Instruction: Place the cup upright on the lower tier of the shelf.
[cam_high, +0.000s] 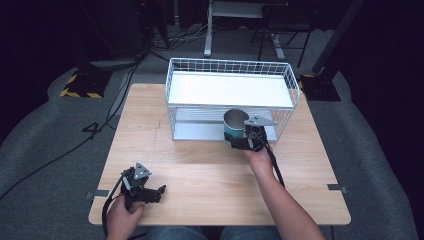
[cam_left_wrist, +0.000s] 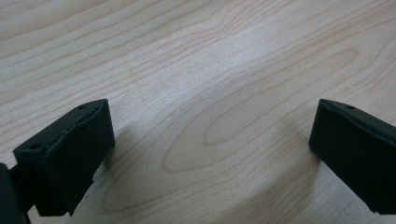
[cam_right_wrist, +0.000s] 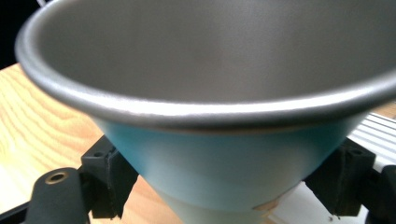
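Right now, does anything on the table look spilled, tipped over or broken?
Nothing stands out. The cup is upright in the right gripper at the front of the wire rack, its inside looks empty, and the left gripper rests open on the table.

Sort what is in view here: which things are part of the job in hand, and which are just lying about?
In the job:
- teal metal cup with a steel inside, clamped in the right gripper
- white wire two-level rack, just behind the cup

Lying about:
- left gripper, fingers open, low over the light wooden table
- black cables on the grey floor
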